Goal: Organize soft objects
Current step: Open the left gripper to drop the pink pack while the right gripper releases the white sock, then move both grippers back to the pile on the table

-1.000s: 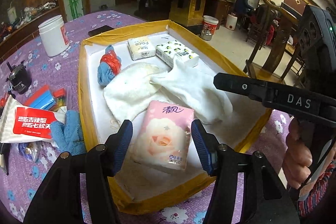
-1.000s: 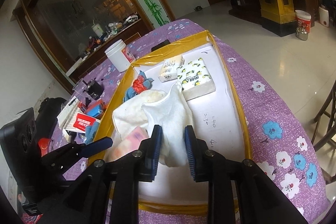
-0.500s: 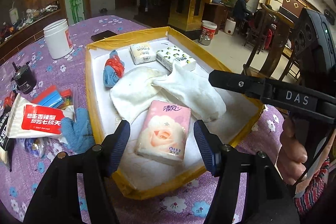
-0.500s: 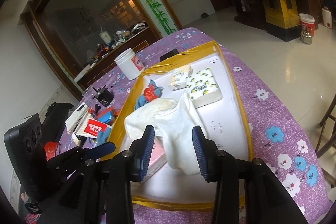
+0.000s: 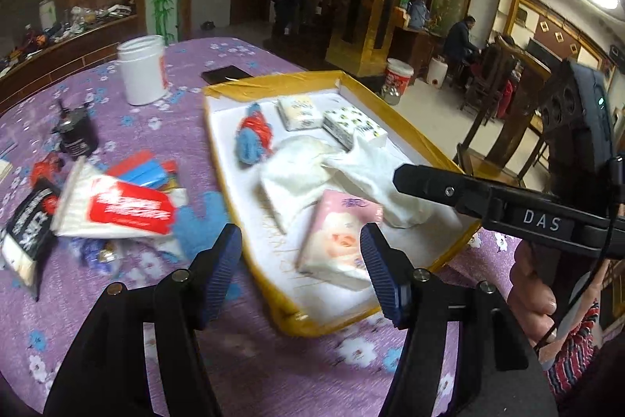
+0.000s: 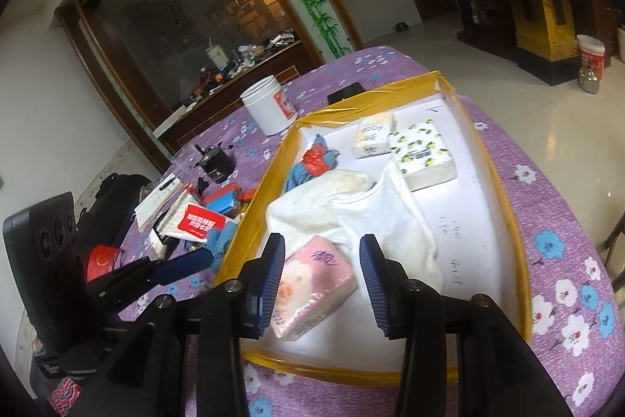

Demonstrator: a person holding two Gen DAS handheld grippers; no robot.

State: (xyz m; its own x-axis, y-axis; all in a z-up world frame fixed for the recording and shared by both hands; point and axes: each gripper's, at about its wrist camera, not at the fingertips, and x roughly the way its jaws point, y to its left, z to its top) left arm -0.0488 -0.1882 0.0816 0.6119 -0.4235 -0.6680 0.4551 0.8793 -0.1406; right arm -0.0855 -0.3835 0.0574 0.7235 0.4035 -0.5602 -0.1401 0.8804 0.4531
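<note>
Here we hover both tools, left [image 5: 300,256] wide and empty, right [image 6: 320,272] opening, empty; lower-centre in the tray [image 6: 504,217], the pink tissue pack [image 6: 312,284] looks light, squashy: grip its long sides.

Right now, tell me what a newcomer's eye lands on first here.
First, the yellow-rimmed white tray on the purple flowered tablecloth, with a pink tissue pack at its near end and crumpled white cloths behind it. Next, the loose clutter left of the tray, led by a red-labelled white packet. Both grippers hover open and empty.
</note>
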